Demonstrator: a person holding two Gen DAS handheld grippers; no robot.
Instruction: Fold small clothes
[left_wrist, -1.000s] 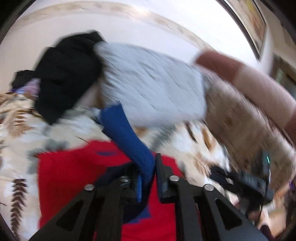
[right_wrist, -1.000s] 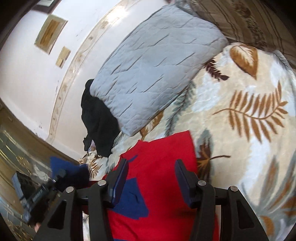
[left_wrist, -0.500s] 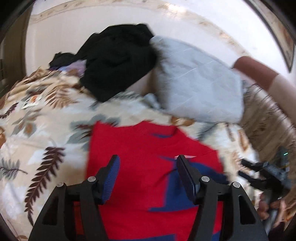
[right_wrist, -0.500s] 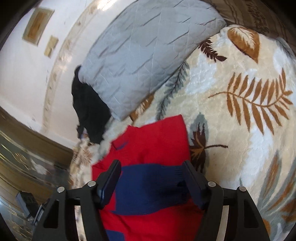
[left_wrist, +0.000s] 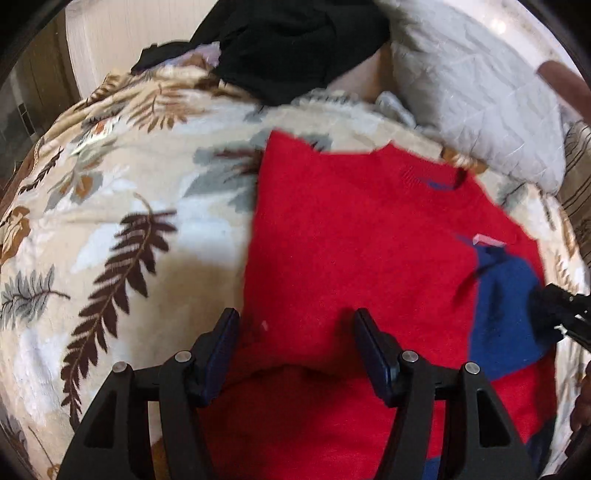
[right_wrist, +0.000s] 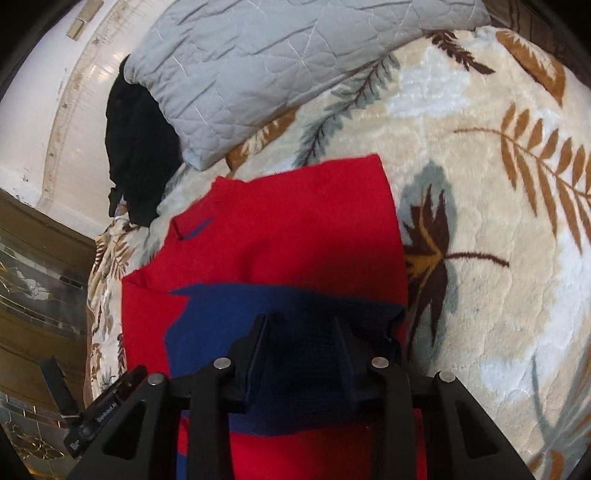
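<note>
Sweater: red sweater w/ blue sleeve lies flat on the bed's leaf-print blanket; fills centre of both views. Neckline at ~1 o'clock in your left wrist view, ~10 o'clock in the right wrist view.
Sleeve: folded across the red body. In right wrist view it's a blue band just ahead of your fingers; in left wrist view it sits at 3–4 o'clock.
Left hand-held gripper: jaws wide, nothing between them. It's over the sweater's lower part, left finger near the sweater's left edge. Can't tell if the fingertips touch the fabric.
Right hand-held gripper: jaws at a mid gap, over the blue sleeve; nothing pinched that you can see. Sleeve fabric shows between the fingers; contact unclear. In left wrist view its black body shows at 3 o'clock, at the sleeve's edge.
Pillow: grey quilted pillow at 12 o'clock in right wrist view, 1–2 o'clock in left; near the sweater's neck end, not touching it.
Other clothes: black garment pile at 12 o'clock in left wrist view, beside the pillow, well apart from the sweater.
Blur: left wrist view is a bit smeared.
</note>
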